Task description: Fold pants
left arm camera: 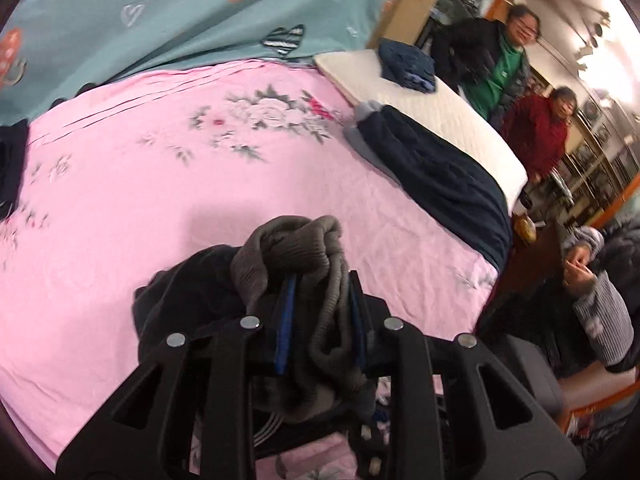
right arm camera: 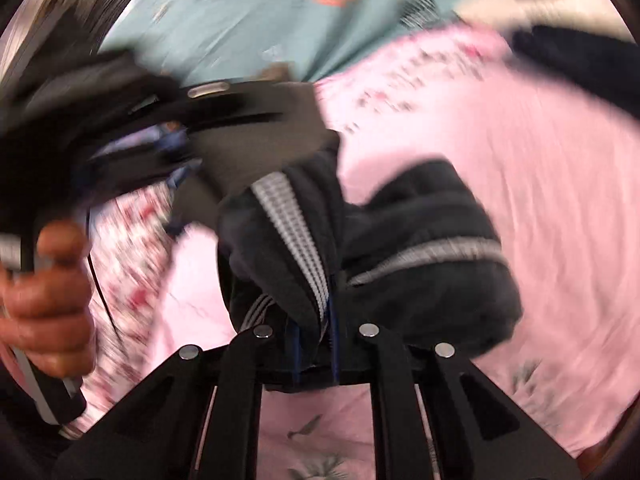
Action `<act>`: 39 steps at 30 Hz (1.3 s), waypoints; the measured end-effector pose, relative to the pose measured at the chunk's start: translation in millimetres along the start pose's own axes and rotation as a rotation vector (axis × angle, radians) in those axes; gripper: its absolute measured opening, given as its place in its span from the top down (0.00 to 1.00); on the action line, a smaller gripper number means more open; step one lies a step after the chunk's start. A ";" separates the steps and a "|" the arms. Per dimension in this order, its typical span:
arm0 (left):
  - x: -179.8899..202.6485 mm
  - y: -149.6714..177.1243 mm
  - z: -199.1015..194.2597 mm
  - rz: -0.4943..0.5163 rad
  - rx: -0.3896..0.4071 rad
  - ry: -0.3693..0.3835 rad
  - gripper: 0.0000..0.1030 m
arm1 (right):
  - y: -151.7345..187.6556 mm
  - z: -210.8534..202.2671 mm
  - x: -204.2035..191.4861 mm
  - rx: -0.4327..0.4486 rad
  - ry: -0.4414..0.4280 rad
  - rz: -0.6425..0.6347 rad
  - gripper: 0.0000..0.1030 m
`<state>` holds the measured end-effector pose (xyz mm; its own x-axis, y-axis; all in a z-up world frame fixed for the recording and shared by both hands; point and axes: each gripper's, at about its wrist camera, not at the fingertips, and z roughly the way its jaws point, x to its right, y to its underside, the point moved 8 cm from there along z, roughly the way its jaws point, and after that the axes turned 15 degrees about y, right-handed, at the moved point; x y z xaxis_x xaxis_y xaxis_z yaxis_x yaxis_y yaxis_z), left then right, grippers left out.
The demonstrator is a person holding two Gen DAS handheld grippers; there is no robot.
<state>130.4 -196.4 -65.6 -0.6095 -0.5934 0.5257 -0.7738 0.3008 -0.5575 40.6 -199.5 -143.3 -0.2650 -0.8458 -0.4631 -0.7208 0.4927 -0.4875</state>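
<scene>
- Far left edge, left wrist view: a dark garment (left arm camera: 12,164) lies on the pink sheet (left arm camera: 140,208), partly cut off by the frame.
- Teal quilt (left arm camera: 160,16) w/ hearts and orange patches bunched behind the sheet.
- My left gripper (left arm camera: 322,312) is clamped on the pants (left arm camera: 288,256) at their grey ribbed band; blue finger pads (left arm camera: 286,320) pinch the knit, dark fabric bunches to the left of them, held up above the sheet.
- Right of that: a navy blanket (left arm camera: 440,176) draped over a white pillow (left arm camera: 432,100), w/ a folded blue garment (left arm camera: 406,64) on top of the pillow.
- Far right: three people (left arm camera: 508,60) beside the bed, shelves behind them.
- Right wrist view, very blurred: at left my left hand (right arm camera: 44,300) grips the other tool's handle; the left gripper body shows as a dark smear above it.
- Centre: my right gripper (right arm camera: 316,332) is closed on the pants (right arm camera: 420,240) near a grey-white side stripe (right arm camera: 288,220); dark fabric folds over to the right, above the pink sheet (right arm camera: 520,140).
- Top: teal quilt (right arm camera: 248,12), too blurred for detail.
</scene>
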 end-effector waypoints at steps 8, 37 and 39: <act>11.6 9.1 -37.4 0.081 -0.023 -0.027 0.75 | 6.3 11.9 35.1 -0.043 -0.169 0.296 0.89; -62.4 64.6 -15.8 0.028 0.029 -0.213 0.41 | -61.2 33.9 51.3 -0.091 0.148 -0.021 0.63; -80.4 66.3 -35.1 -0.039 0.075 -0.273 0.43 | -63.4 36.9 39.9 -0.100 0.191 -0.116 0.63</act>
<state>122.1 -102.5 -122.2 -0.5026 -0.7857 0.3606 -0.7744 0.2238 -0.5918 99.4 -257.0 -158.2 -0.2859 -0.9236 -0.2555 -0.8110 0.3753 -0.4489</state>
